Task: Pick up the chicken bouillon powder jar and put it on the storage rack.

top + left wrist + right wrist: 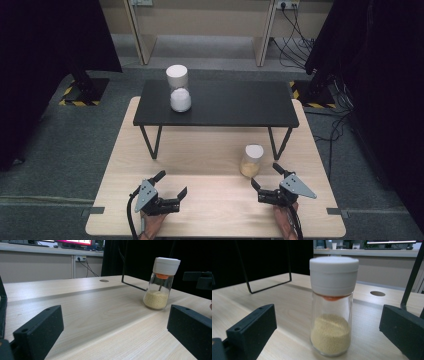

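Observation:
A glass jar of yellow grains (251, 161) with a white lid stands upright on the wooden table (200, 150), right of centre. In the right gripper view this yellow-grain jar (332, 315) is close ahead, between the two black jaws but not touched. My right gripper (265, 176) is open just in front of it. My left gripper (170, 184) is open near the table's front left, with nothing between its jaws; from its view the jar (160, 287) stands off to the right. A second jar with white powder (179, 90) stands on the black shelf (235, 105).
The black shelf on thin metal legs (150, 142) spans the back half of the table. Black curtains hang left and right, and cables (295, 35) lie on the floor at the back right. A round hole (377, 293) is in the tabletop.

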### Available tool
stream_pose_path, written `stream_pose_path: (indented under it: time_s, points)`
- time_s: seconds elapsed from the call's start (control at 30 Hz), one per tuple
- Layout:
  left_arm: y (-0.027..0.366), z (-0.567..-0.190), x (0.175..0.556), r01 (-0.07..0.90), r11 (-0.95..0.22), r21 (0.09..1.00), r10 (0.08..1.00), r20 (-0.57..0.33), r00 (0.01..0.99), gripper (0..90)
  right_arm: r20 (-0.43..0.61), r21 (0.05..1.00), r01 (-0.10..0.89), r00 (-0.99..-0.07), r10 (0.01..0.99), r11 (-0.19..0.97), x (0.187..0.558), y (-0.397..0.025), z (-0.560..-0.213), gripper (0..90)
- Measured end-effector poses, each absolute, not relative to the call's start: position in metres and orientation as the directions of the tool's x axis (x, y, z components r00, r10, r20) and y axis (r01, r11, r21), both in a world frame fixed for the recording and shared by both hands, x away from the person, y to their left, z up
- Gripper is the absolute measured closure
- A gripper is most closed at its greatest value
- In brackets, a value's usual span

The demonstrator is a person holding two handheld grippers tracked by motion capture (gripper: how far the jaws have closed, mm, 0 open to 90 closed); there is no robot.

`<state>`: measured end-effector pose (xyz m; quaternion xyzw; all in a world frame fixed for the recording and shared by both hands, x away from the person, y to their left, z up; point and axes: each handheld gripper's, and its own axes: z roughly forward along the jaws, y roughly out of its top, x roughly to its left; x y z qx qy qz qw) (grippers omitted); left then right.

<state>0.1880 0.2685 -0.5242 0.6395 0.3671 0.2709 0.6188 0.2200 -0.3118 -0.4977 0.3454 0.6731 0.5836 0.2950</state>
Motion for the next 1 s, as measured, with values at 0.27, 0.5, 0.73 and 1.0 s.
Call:
stream_pose_path:
  time_s: [0.27,0.5,0.73,1.0]
  points:
    - [0.27,-0.526,0.189,0.138,0.052,0.989,0.803,-0.124,0.583,0.0,0.035,0.992,0.121,-0.583,0.812,0.044,0.222,-0.307,-0.493,0.2]
    - [0.271,-0.526,0.189,0.14,0.058,0.988,0.803,-0.13,0.582,0.0,0.075,0.993,0.118,-0.569,0.819,-0.009,0.222,-0.305,-0.496,0.2]
    - [0.271,-0.526,0.189,0.141,0.06,0.988,0.804,-0.132,0.58,0.0,0.063,0.991,0.133,-0.564,0.824,0.015,0.226,-0.301,-0.494,0.4]
    - [0.271,-0.526,0.189,0.142,0.065,0.988,0.803,-0.136,0.58,0.0,0.031,0.991,0.126,-0.548,0.836,0.046,0.235,-0.286,-0.492,1.4]
